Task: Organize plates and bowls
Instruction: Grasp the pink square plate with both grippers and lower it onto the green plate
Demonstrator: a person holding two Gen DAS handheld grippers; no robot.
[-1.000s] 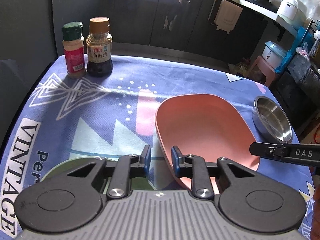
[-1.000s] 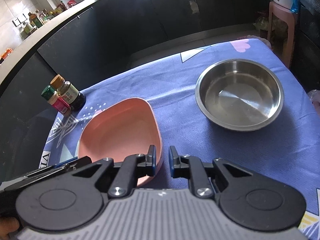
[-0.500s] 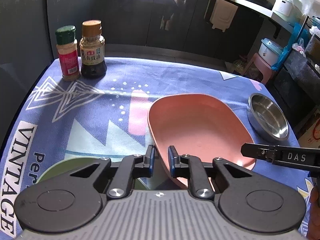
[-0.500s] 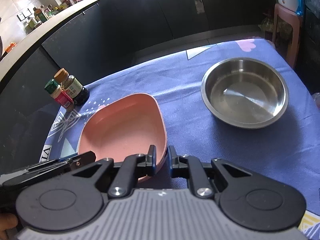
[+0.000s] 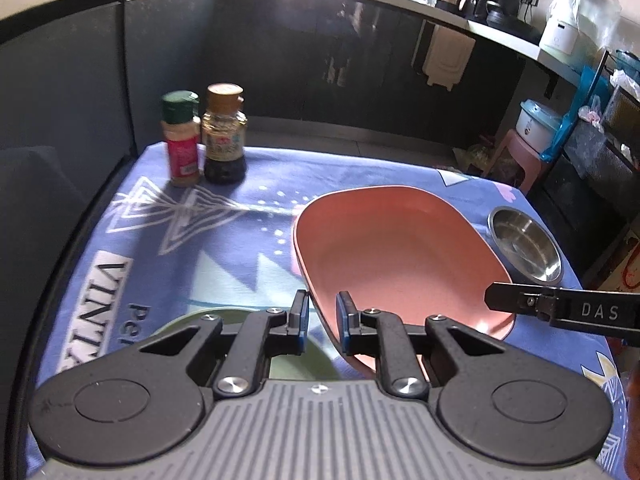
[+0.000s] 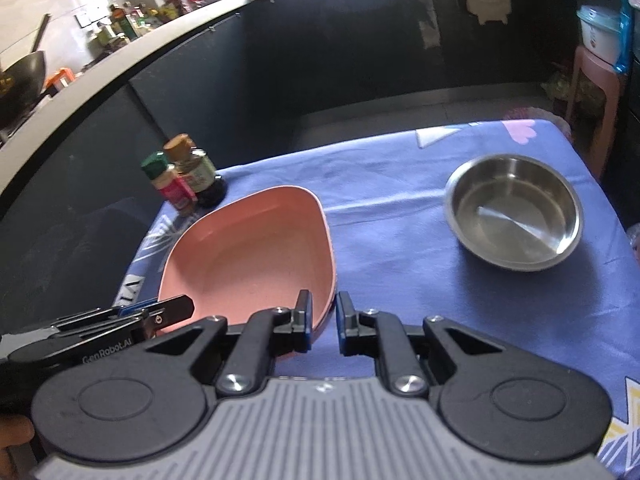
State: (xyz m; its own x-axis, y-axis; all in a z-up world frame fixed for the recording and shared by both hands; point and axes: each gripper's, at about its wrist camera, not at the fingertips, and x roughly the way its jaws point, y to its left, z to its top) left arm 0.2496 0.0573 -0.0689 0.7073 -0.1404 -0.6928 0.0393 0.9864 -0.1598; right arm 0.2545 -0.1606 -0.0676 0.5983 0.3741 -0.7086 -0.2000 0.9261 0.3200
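A pink plate (image 5: 396,256) is held tilted above the blue tablecloth. My left gripper (image 5: 321,314) is shut on its left rim. My right gripper (image 6: 322,316) is shut on its right rim; the plate also shows in the right wrist view (image 6: 252,264). A green plate (image 5: 280,364) lies on the cloth under my left gripper, mostly hidden. A steel bowl (image 6: 514,222) sits empty on the cloth at the right; it also shows in the left wrist view (image 5: 524,244).
A red spice shaker (image 5: 182,144) and a dark sauce bottle (image 5: 223,136) stand at the table's far left corner. The cloth-covered table (image 5: 224,236) ends near dark cabinets. A pink stool (image 5: 520,156) with a cooker stands beyond the right edge.
Both grippers have lifted and drawn the pink plate back toward me. The table looks farther away in both views. The steel bowl has not moved.
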